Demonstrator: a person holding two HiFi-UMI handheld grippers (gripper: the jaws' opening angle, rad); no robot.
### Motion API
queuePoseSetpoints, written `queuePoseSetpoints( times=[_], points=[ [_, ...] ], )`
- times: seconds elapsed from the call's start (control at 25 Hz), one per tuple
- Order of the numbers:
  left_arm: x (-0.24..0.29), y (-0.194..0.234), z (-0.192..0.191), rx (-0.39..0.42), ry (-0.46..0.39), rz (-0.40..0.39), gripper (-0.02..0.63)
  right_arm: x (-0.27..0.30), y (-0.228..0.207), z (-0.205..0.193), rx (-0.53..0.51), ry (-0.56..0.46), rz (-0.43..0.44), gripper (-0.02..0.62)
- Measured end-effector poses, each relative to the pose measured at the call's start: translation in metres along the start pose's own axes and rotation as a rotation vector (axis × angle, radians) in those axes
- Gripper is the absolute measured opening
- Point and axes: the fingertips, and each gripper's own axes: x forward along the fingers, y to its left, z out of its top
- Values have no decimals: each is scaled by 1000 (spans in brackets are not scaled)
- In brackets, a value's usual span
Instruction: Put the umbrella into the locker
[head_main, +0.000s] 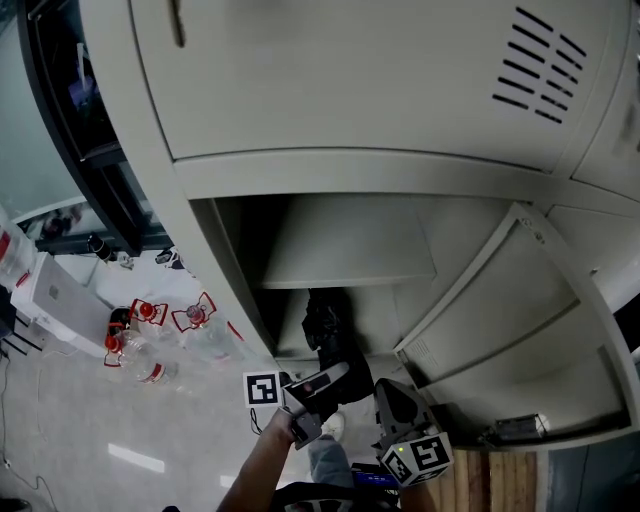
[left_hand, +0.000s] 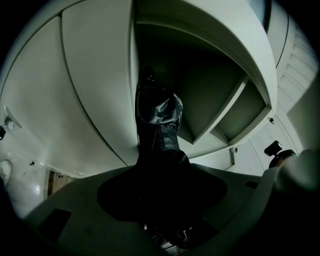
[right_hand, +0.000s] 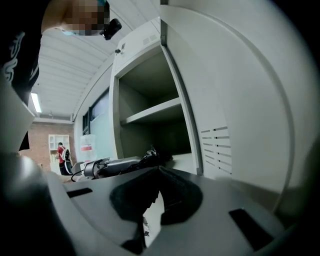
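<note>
– Black umbrella (head_main: 325, 330): where do you have it?
– Your left claw (head_main: 322, 380) is clamped tight on its near end. The folded fabric reaches into the grey metal locker (head_main: 350, 170), in the compartment under the shelf (head_main: 350, 250), close to the left wall.
– And what do you see from the left claw's own camera?
– The same grip: the pads press in on the umbrella, which points up into the opening.
– Your right claw (head_main: 397, 400)?
– Its pads meet tip to tip, with only a sliver of light below them, and they hold nothing. It sits just right of your left one, in front of the swung-out door (head_main: 520, 330).
– Anything else near you?
– Plastic bottles (head_main: 150, 340) with red labels sit on the floor to your left.
</note>
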Motion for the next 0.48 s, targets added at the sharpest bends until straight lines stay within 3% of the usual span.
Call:
queuePoseSetpoints(
  times=[0.2, 0.48],
  points=[
    [4, 2, 6, -9, -9, -9, 259, 2, 0, 3, 10, -21, -2, 0],
    [4, 3, 7, -12, -22, -13, 276, 4, -3, -2, -109, 57, -84, 2]
  ],
)
